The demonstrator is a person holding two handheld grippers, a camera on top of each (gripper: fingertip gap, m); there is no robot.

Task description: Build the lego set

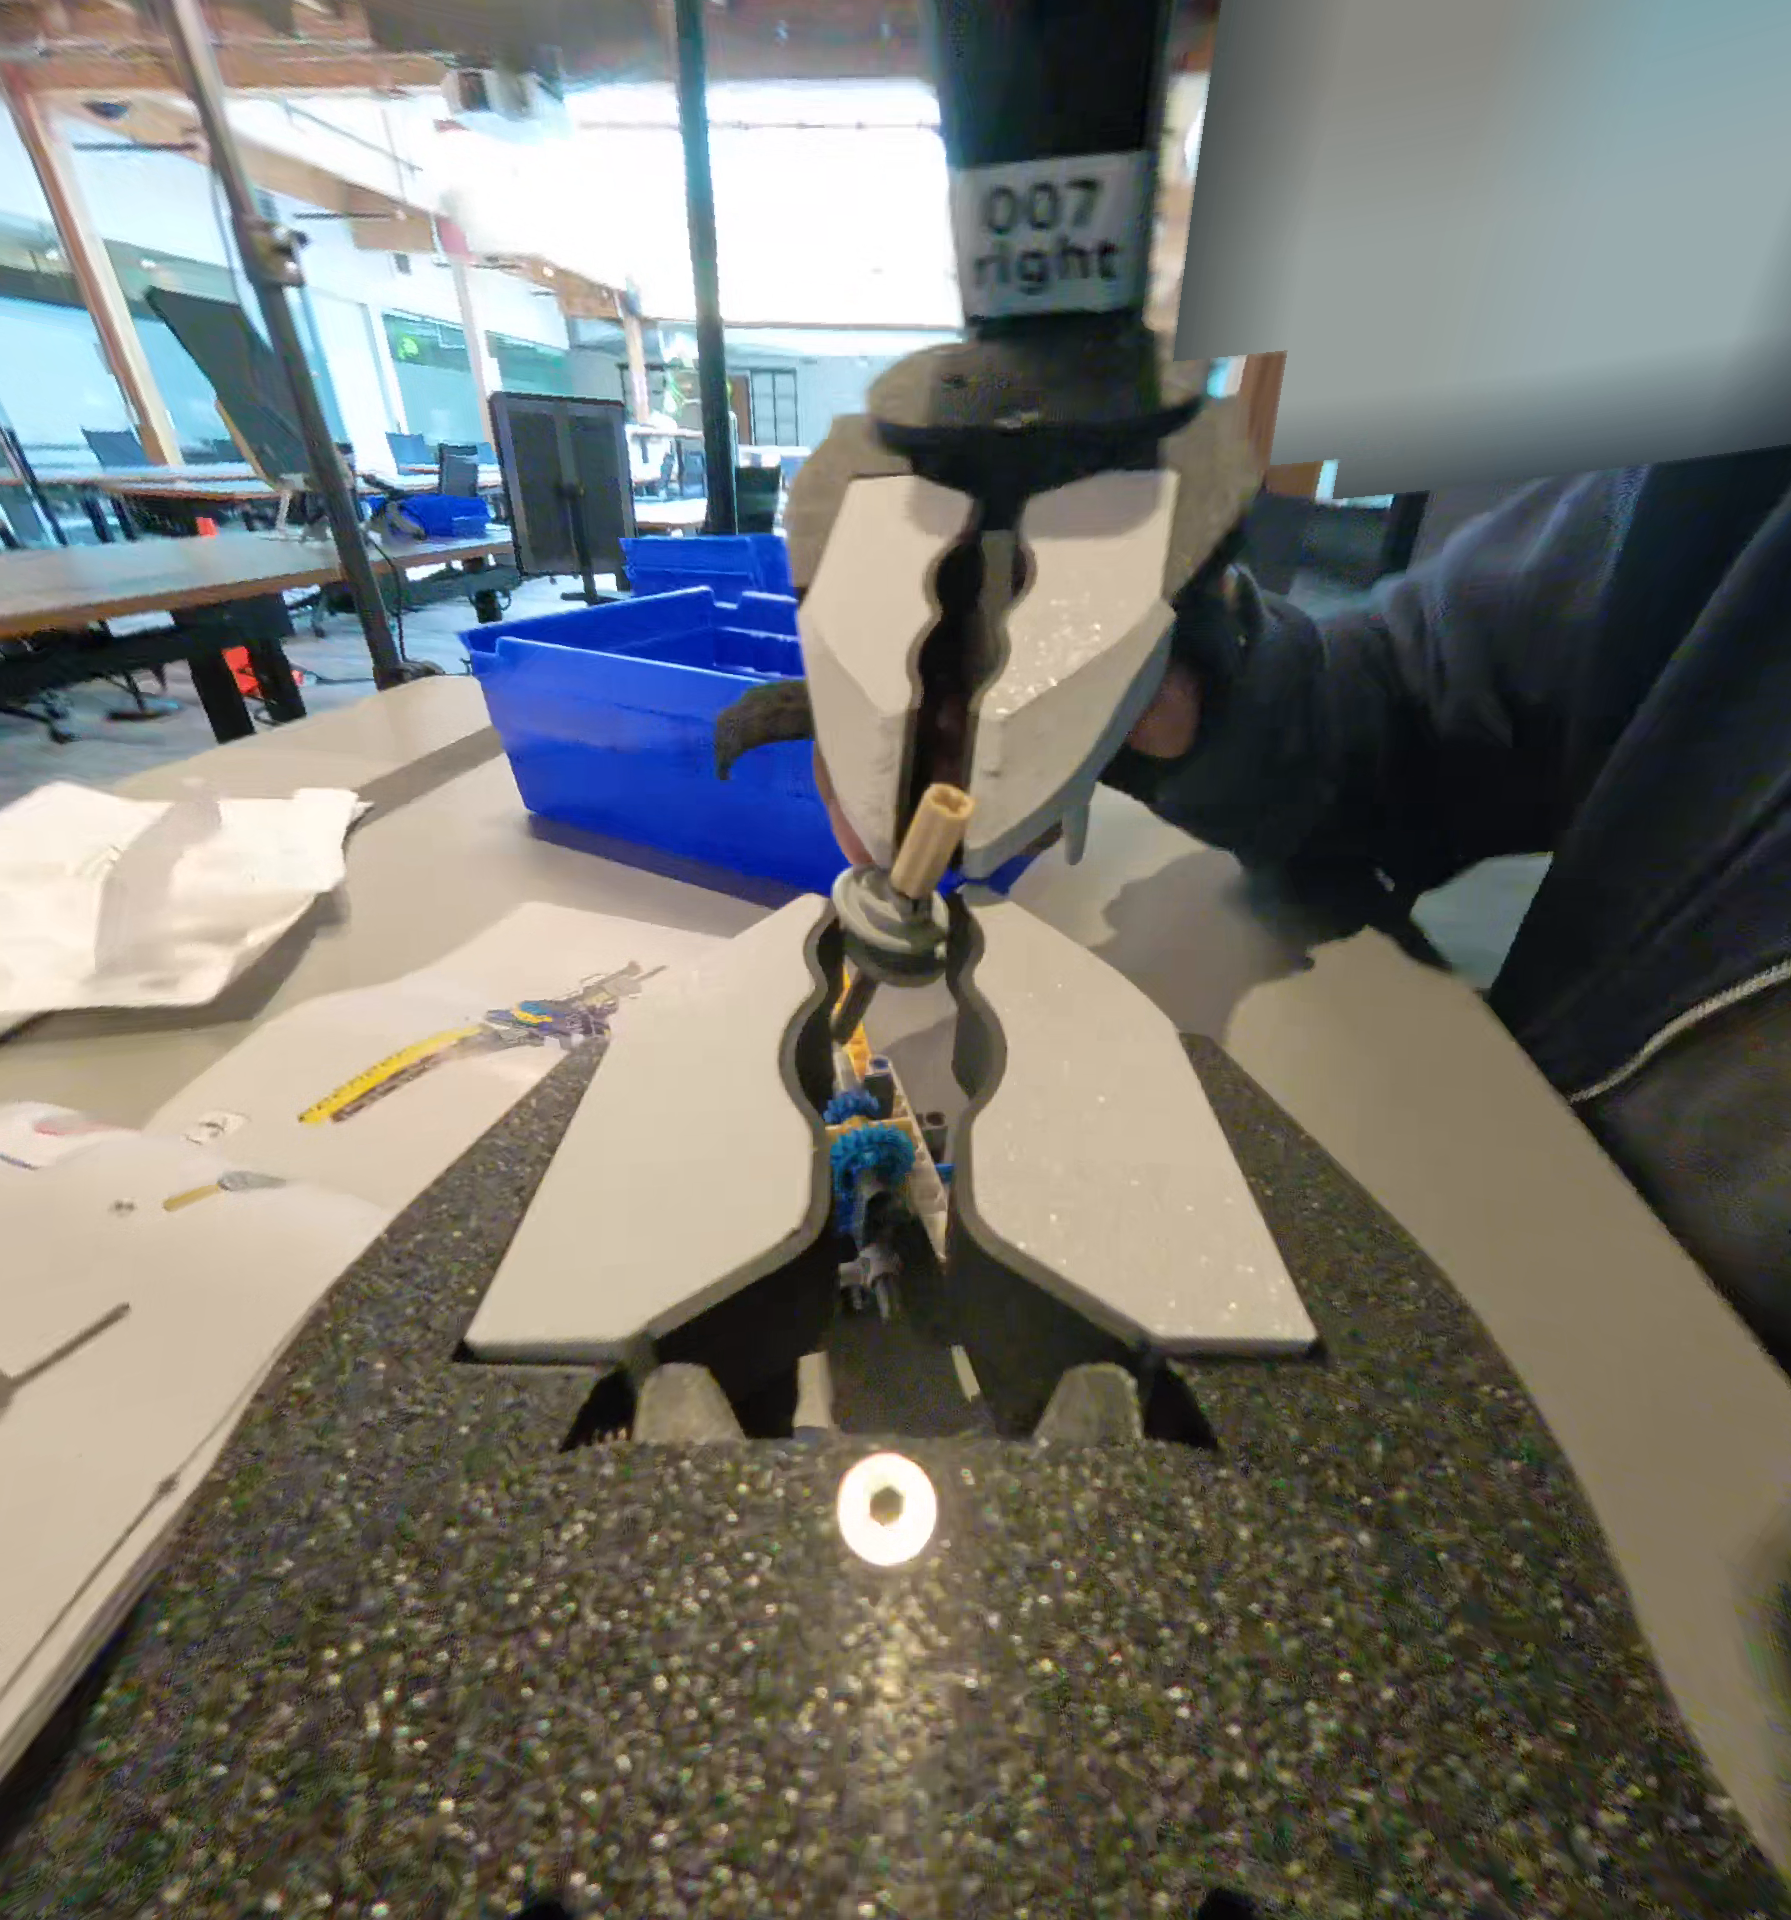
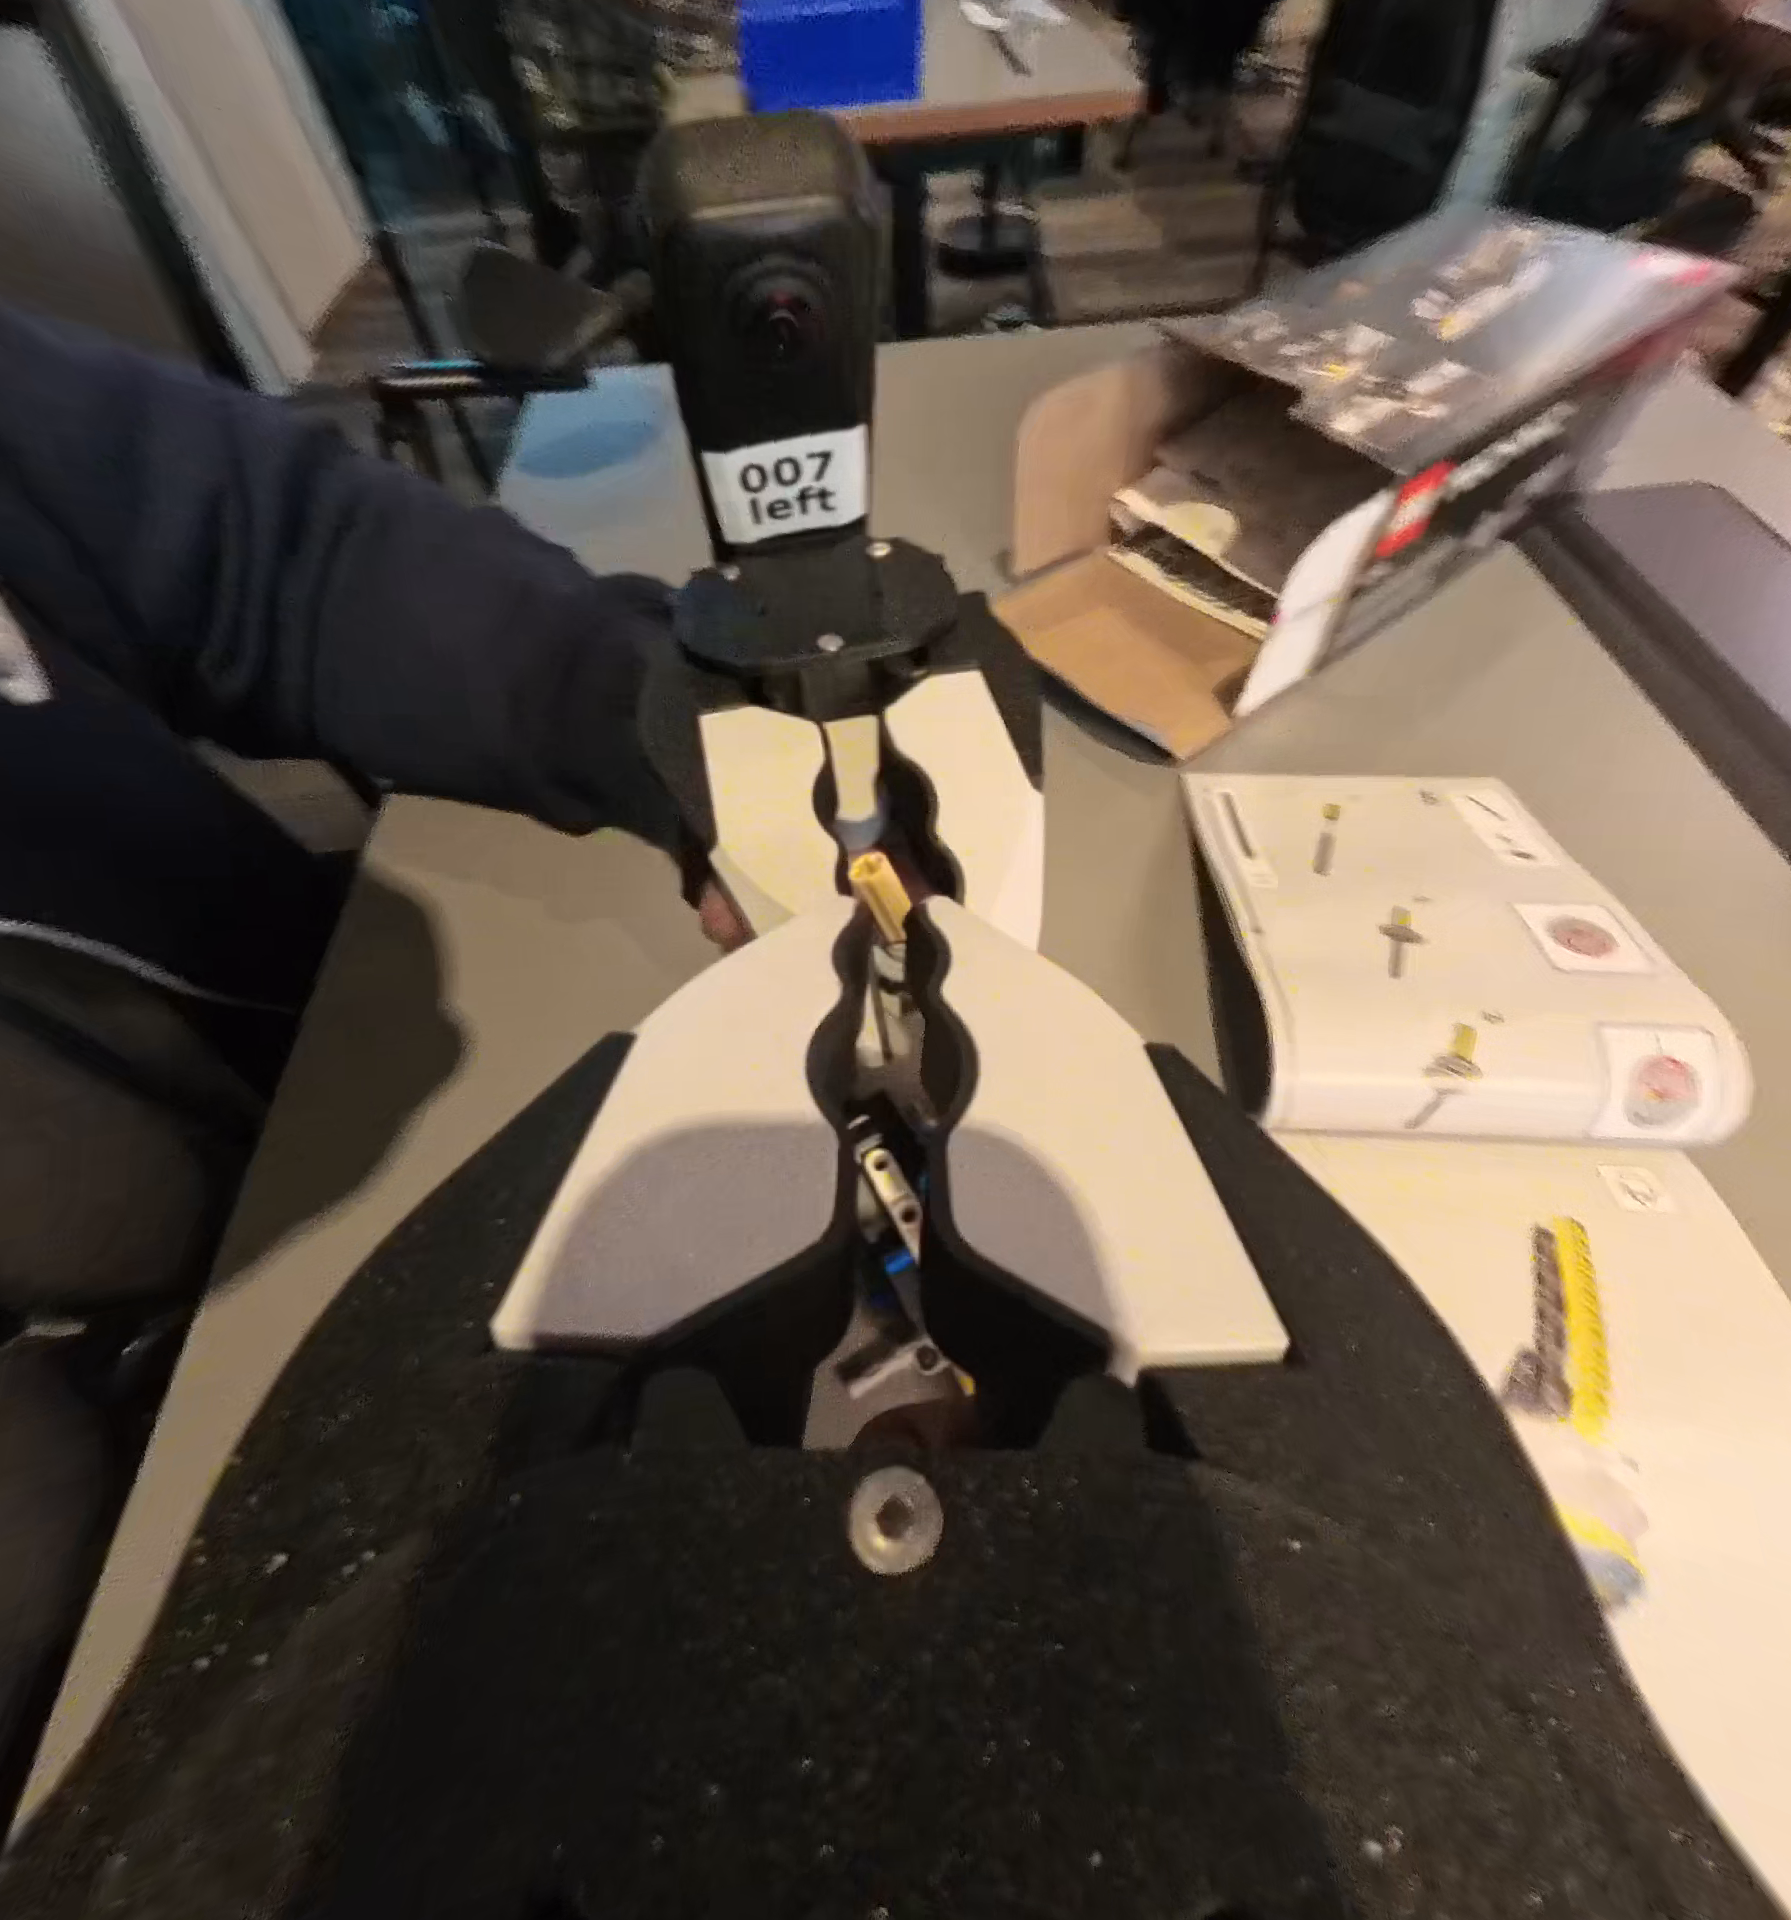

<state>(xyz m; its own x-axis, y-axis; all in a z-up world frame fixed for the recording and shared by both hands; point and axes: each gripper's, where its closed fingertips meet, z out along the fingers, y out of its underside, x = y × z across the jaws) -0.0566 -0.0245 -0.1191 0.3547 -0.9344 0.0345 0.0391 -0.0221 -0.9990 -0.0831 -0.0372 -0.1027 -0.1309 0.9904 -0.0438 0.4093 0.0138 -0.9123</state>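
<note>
The left gripper (image 1: 891, 935) clamps a grey round-collared lego axle assembly (image 1: 889, 920) (blue gears behind). Directly ahead, the right gripper (image 1: 938, 847) pinches a tan tubular lego connector (image 1: 930, 840), touching the assembly above the grey desk (image 1: 1390, 1091).

The left gripper's (image 1: 891, 935) fingers hide most of the lego assembly (image 1: 875, 1153), and the lego box (image 2: 1431, 416) is motion-blurred.

Each claw (image 1: 896, 914) is formed of two pale grey scalloped fingers (image 1: 683, 1122) on a speckled black body fixed with a silver screw (image 1: 886, 1509). Dark navy sleeves (image 2: 278, 582) and a zipped jacket (image 1: 1701, 831) are worn.
</note>
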